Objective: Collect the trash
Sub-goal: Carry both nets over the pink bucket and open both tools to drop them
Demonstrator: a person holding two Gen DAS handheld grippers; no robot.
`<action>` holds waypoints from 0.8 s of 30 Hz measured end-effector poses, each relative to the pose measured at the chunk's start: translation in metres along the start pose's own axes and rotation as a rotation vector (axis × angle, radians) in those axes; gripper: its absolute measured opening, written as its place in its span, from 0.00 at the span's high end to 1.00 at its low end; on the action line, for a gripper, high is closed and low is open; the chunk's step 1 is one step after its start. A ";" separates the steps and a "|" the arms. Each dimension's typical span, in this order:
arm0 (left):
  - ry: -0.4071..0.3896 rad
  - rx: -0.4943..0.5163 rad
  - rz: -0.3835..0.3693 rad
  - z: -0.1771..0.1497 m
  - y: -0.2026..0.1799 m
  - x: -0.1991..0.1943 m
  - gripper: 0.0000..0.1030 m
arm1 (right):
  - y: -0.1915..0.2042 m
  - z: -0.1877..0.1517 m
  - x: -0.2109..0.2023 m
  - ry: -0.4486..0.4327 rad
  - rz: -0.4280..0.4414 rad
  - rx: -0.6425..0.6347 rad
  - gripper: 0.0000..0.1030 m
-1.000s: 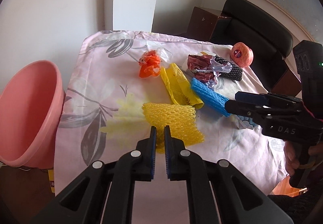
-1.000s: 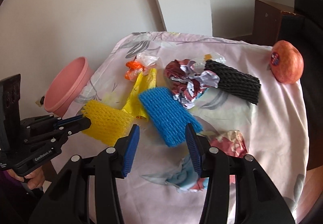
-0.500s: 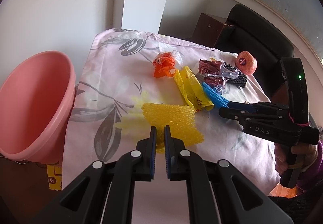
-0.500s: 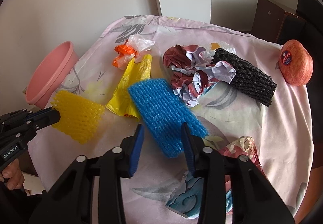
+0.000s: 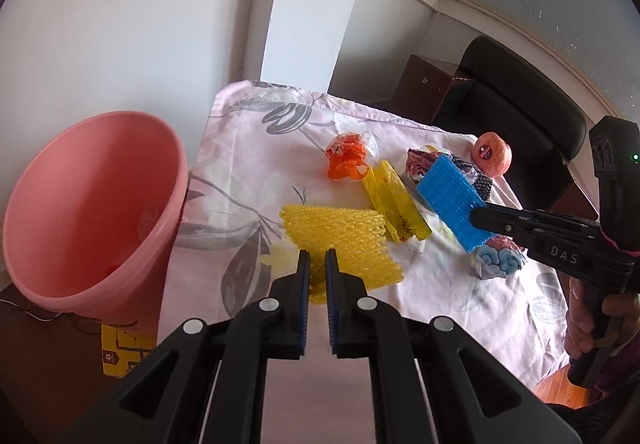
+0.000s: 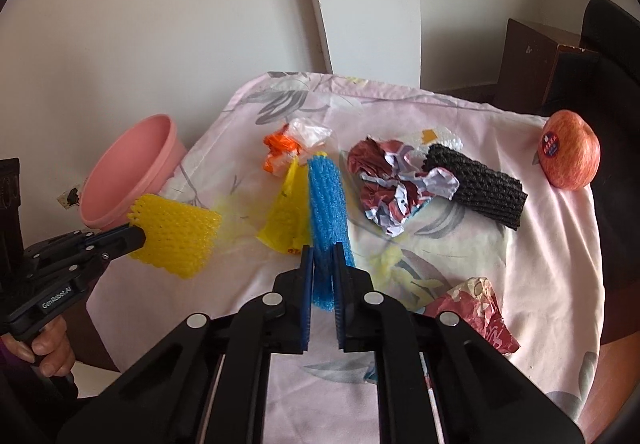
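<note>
Trash mostly remains on the desk point(image 6: 460, 256): left gripper point(image 5: 314, 264) clamps yellow net point(image 5: 340, 236) near the bin point(image 5: 92, 204), right gripper point(image 6: 322, 256) clamps blue net point(image 6: 326, 196); wrappers point(image 6: 392, 180) await.

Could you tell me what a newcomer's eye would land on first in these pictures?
Probably the two bright foam nets: the left gripper pinches a yellow foam net, the right gripper a blue foam net above the floral tablecloth. Next, the pink basin beside the table's left edge, and the apple at the far right corner.
</note>
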State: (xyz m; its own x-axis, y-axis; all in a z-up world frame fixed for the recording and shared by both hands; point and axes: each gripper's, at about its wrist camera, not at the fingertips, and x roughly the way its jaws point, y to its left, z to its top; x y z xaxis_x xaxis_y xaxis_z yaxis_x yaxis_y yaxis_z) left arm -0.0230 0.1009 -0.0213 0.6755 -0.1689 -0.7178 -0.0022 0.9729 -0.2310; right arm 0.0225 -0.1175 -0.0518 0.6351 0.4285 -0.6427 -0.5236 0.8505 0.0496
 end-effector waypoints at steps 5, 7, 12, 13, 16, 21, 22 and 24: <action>-0.047 -0.033 0.046 0.006 0.012 -0.012 0.93 | 0.026 0.016 0.001 -0.020 0.051 -0.035 0.91; -0.070 -0.046 0.071 0.008 0.019 -0.019 0.93 | 0.037 0.022 0.006 -0.014 0.079 -0.048 0.91; -0.116 -0.102 0.146 0.015 0.042 -0.032 0.93 | 0.071 0.041 0.017 -0.009 0.149 -0.103 0.91; -0.123 -0.117 0.163 0.016 0.048 -0.035 0.93 | 0.079 0.045 0.019 -0.010 0.164 -0.116 0.91; -0.140 -0.158 0.217 0.018 0.065 -0.042 0.93 | 0.103 0.059 0.027 -0.011 0.209 -0.150 0.91; -0.159 -0.221 0.307 0.019 0.093 -0.052 0.93 | 0.139 0.076 0.042 0.002 0.285 -0.197 0.91; -0.160 -0.230 0.324 0.019 0.098 -0.053 0.93 | 0.146 0.079 0.045 0.005 0.295 -0.206 0.91; -0.159 -0.247 0.357 0.018 0.107 -0.055 0.93 | 0.158 0.082 0.052 0.013 0.314 -0.222 0.91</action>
State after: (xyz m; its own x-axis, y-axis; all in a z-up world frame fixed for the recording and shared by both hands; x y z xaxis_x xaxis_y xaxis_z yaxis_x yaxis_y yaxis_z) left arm -0.0469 0.2168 0.0055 0.7053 0.2147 -0.6756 -0.4176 0.8960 -0.1512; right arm 0.0192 0.0645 -0.0146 0.4172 0.6526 -0.6325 -0.8028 0.5909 0.0801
